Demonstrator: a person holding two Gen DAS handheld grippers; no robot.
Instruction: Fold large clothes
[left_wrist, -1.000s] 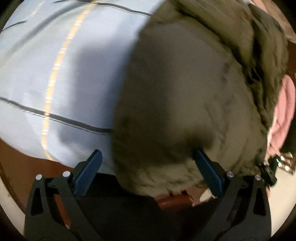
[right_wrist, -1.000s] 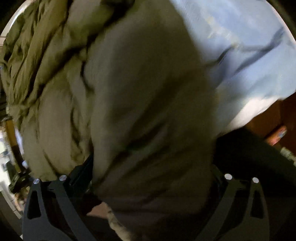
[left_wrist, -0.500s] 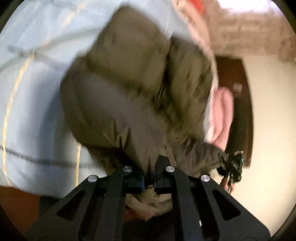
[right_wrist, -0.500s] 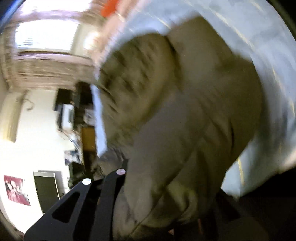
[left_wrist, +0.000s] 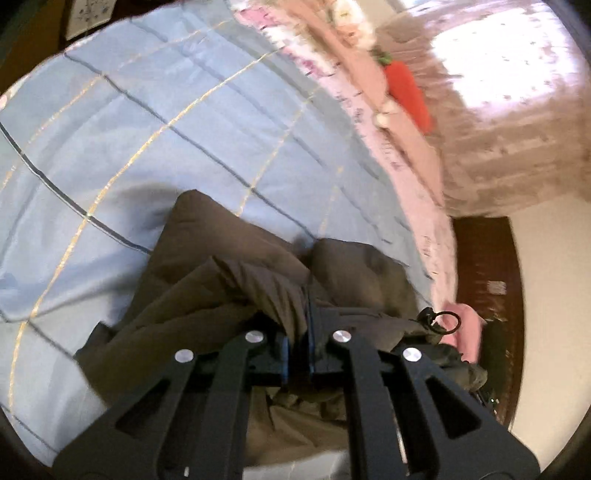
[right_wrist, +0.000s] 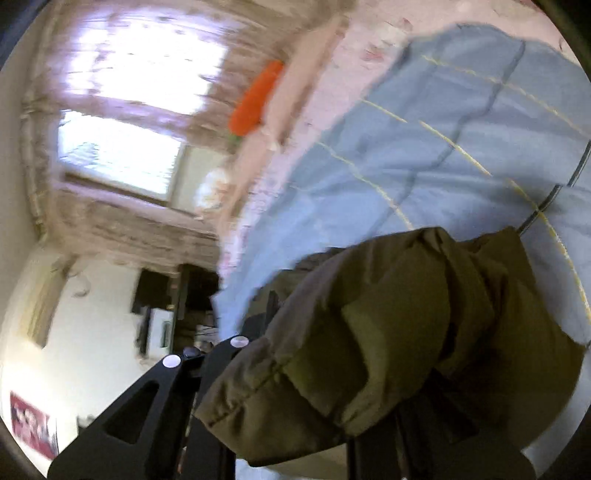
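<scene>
Left gripper (left_wrist: 298, 332): jaws drawn together, a fold of the olive jacket (left_wrist: 236, 280) pinched between the blue pads (left_wrist: 283, 352); cloth bunches up over the fingers and hangs below them. Right gripper (right_wrist: 295, 373): its jaws have just been closing and then eased slightly apart; the jacket (right_wrist: 399, 332) is draped thickly over them, so only the left finger linkage shows and the tips are hidden. The padded cloth lies between the jaws and looks held, though the contact itself cannot be seen. Jacket position: at the near edge of the bed, part of it gathered at both grippers, the rest lying crumpled on the blue quilt (left_wrist: 155, 122). A black ring pull (left_wrist: 447, 321) sits at the jacket's right side in the left view. Quilt has dark and yellow grid lines. Beyond it, a pink floral sheet (left_wrist: 399, 147) runs along the far side of the bed, with an orange carrot plush (left_wrist: 406, 96) on it. Farthest: curtains (right_wrist: 122, 221) over a bright window (right_wrist: 122, 155), white wall, dark furniture. Both views motion-blurred.
</scene>
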